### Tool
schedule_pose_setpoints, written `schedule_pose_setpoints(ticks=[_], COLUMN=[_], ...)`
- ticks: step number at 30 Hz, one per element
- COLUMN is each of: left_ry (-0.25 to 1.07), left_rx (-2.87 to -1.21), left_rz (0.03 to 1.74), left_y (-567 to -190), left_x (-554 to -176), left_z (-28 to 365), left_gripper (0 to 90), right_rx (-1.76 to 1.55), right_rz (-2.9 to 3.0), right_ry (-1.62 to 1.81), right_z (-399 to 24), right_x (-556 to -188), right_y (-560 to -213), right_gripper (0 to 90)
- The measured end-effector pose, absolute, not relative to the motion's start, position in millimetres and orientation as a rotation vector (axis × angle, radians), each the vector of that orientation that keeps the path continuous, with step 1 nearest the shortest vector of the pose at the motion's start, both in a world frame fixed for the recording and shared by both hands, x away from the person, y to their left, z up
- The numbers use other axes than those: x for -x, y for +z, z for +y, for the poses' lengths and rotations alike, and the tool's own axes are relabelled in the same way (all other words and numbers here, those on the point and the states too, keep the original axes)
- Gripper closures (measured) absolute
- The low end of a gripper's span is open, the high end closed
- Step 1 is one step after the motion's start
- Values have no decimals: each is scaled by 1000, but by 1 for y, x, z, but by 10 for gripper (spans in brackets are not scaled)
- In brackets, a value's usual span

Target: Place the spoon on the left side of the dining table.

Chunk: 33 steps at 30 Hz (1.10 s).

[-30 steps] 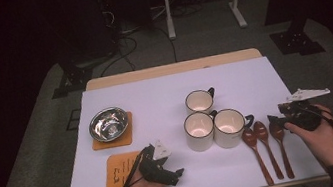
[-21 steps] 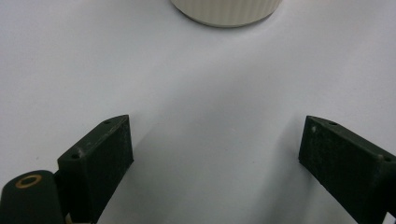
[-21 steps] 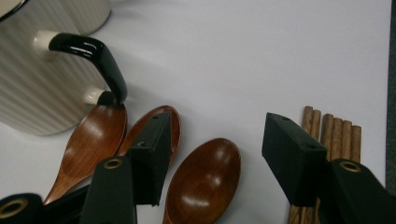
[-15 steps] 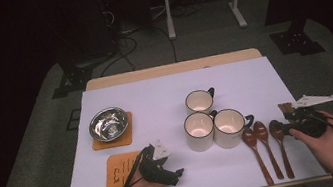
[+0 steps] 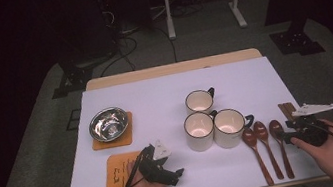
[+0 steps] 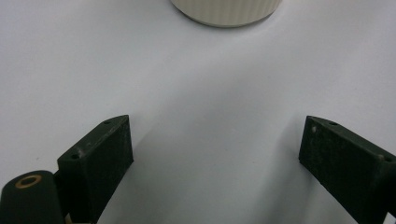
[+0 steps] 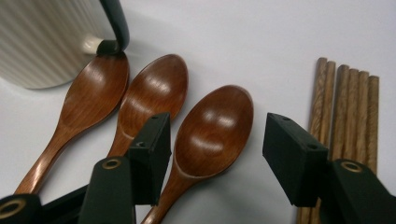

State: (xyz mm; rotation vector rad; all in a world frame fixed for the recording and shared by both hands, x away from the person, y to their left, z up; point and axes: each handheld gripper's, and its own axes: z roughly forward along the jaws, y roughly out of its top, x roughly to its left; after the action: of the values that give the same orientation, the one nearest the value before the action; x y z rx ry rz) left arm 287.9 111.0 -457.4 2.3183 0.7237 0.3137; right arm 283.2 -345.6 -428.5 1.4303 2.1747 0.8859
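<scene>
The right gripper, jaws parted, straddled the rightmost wooden spoon (nothing clamped yet); it needed lowering squarely, clear of the neighbouring spoon and chopsticks.

Right gripper over the spoons, jaws apart.

I see my two black jaws straddling the bowl of the rightmost wooden spoon; whether the pads touch the wood I cannot tell. Two more wooden spoons lie just beside it on the left: the middle spoon, partly behind my left jaw, and the left spoon, whose tip meets the dark handle of a ribbed cream mug. A bundle of wooden sticks lies to the right, partly behind the right jaw. All rest on a white tabletop.
</scene>
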Motion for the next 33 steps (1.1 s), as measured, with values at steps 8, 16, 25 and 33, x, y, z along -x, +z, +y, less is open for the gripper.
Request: schedule_pose_setpoints(ticks=[8,16,25,33], left_ry=[313,313,313,312], left_rx=[-2318,-2318,-2318,-2318], left_rz=[724,724,724,724], left_y=[-457,-457,-457,-457], left_x=[-288,-288,-288,-288], left_z=[111,111,111,111], left_gripper=[88,88,88,88], right_rx=[-1438,-1452,-1453,-1457], right_rz=[2188,2199,2216,2213], right_ry=[869,858,840,821], right_z=[-343,-343,-341,-345], right_x=[-276,-274,-274,-275], right_y=[-433,-439,-443,-443], right_gripper=[404,401,400,402])
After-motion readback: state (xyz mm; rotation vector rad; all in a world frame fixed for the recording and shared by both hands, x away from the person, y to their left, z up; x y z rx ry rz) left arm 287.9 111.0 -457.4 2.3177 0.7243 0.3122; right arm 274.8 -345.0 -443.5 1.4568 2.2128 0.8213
